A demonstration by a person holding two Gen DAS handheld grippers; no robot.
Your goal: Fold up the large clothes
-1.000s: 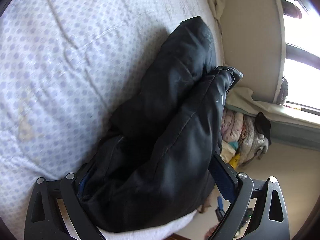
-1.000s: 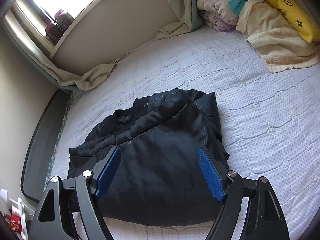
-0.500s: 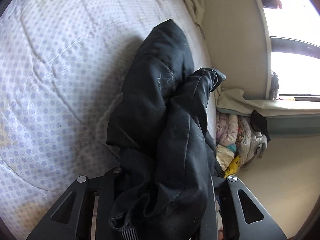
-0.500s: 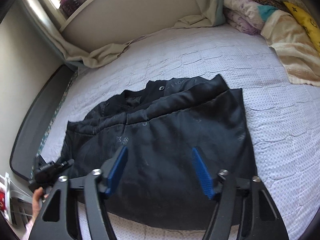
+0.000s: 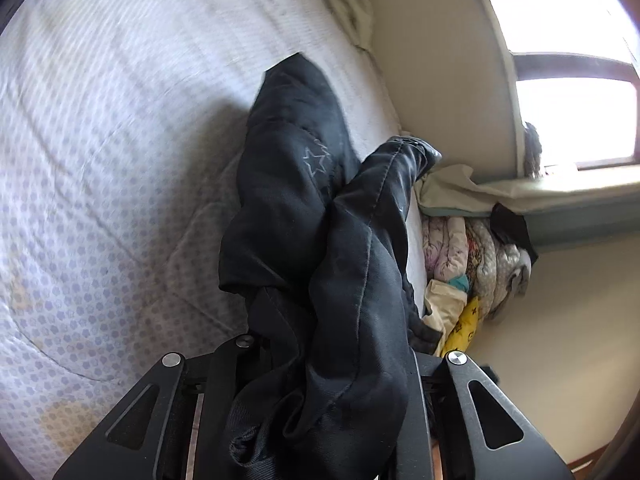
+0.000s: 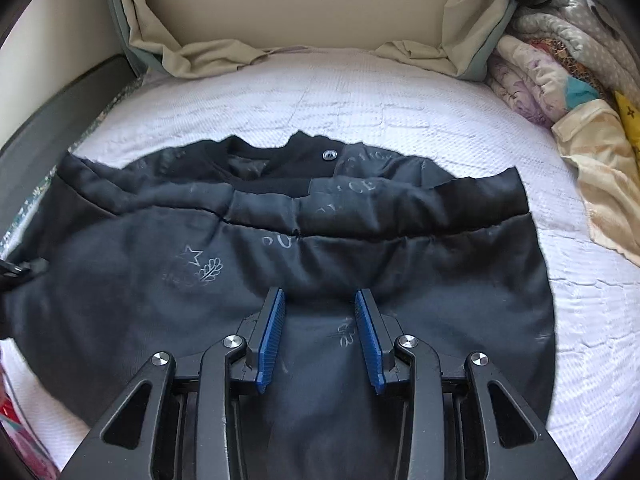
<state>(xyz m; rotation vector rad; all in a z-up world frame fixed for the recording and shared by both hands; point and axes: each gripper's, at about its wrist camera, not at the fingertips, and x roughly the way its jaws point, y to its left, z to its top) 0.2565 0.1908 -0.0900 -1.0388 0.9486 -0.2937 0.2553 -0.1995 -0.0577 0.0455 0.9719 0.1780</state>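
A black padded jacket (image 6: 400, 280) with pale star and leaf prints lies spread across the white dotted quilt (image 6: 360, 92), collar toward the far wall. My right gripper (image 6: 319, 294) hovers low over its near middle. Its blue pads (image 6: 272, 336) are closing, still apart, with flat fabric showing between them. In the left wrist view the jacket (image 5: 288, 184) is bunched up and lifted off the quilt (image 5: 100, 160). My left gripper (image 5: 328, 348) is closing on that bunch, and the fabric hides its pads. The jacket's left end (image 6: 24, 268) hangs raised in the right wrist view.
Folded blankets (image 6: 560, 60) and a yellow pillow (image 6: 630, 116) are piled at the bed's right end, also seen as a stack (image 5: 472, 252) from the left. A beige curtain (image 6: 216, 52) drapes along the far wall under the window (image 5: 572, 120). A dark bed edge (image 6: 60, 100) runs on the left.
The left jaws went from wide open to closed on the jacket's edge and lifted it. The right gripper dropped closer to the jacket, rolled level, and its pads narrowed.
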